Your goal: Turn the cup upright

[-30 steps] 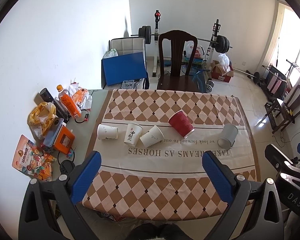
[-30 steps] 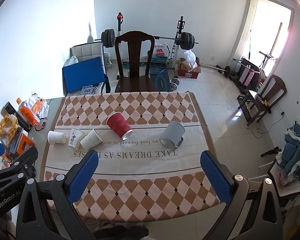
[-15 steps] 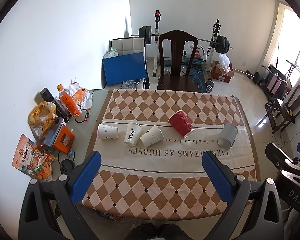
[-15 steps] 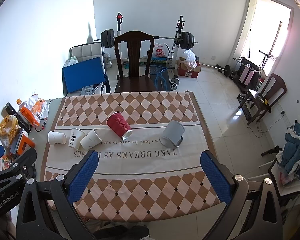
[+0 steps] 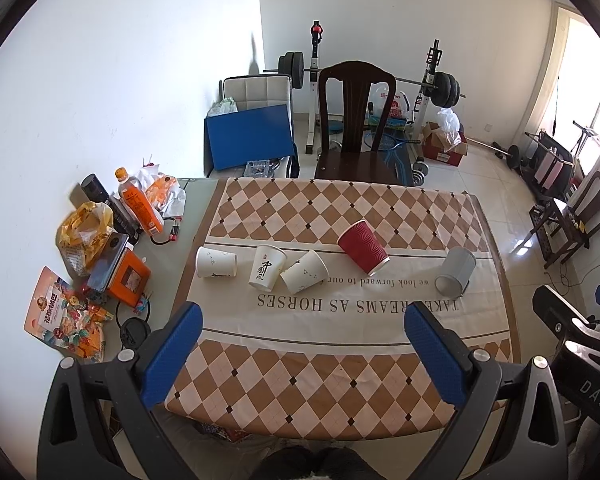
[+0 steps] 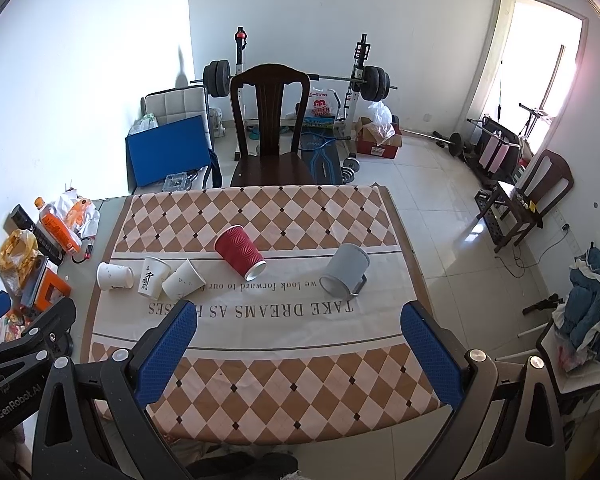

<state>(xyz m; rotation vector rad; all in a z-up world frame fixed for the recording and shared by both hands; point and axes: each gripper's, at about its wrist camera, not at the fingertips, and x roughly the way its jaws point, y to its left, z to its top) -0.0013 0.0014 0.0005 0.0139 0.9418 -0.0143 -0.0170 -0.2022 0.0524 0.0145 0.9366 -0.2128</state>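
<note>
Grey mug (image 6: 346, 270) shows its handle only in the right view; snack bag (image 5: 66, 314) only left; left gripper (image 5: 300, 344) and right gripper (image 6: 298, 340) spread wide, empty

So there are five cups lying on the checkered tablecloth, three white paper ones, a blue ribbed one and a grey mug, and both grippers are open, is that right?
One detail is off: the ribbed paper cup is red, not blue, as the right wrist view shows. The rest holds: three white paper cups and the grey mug lie on the checkered tablecloth, and the left gripper and right gripper are open.
</note>
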